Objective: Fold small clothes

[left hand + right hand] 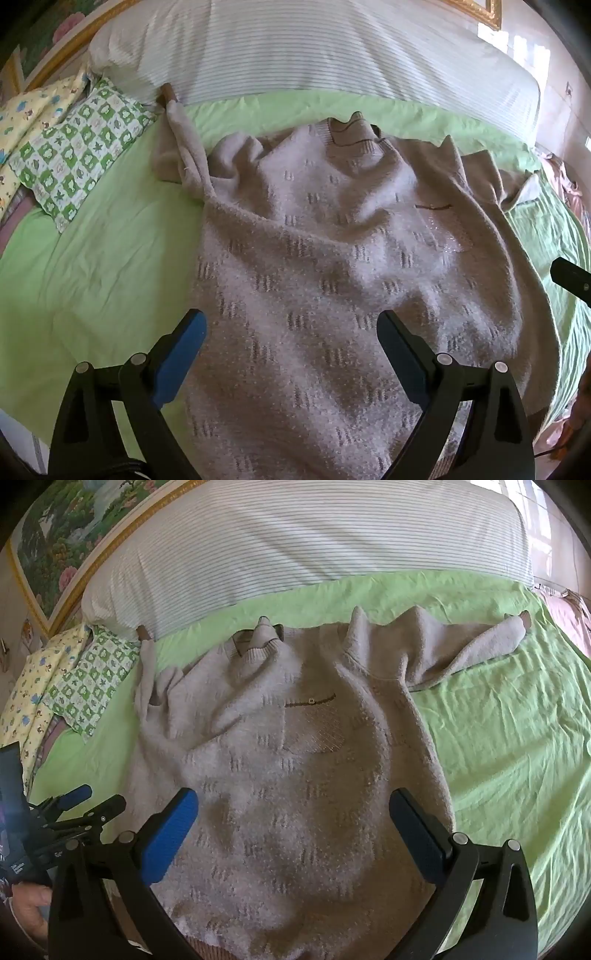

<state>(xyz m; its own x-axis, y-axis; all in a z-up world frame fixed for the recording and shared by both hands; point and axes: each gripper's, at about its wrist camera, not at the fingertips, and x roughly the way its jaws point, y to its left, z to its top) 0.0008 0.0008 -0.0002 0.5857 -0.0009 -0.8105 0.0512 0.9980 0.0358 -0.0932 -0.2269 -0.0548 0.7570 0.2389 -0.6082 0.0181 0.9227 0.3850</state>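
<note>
We're at the start: nothing folded yet, every fold still to do. The fuzzy beige knit sweater with grey dash pattern (295, 760) lies face up on the light green bedsheet (498, 738), collar toward the white striped bolster (295, 542), body rumpled. Right sleeve (476, 646) is spread out away from the sweater body; left sleeve (184, 147) is bunched against it. Brown-trimmed chest pocket (314, 723) faces up. Left gripper (291, 332) and right gripper (295, 812) both hover over the sweater's lower body, jaws wide apart, holding nothing.
</note>
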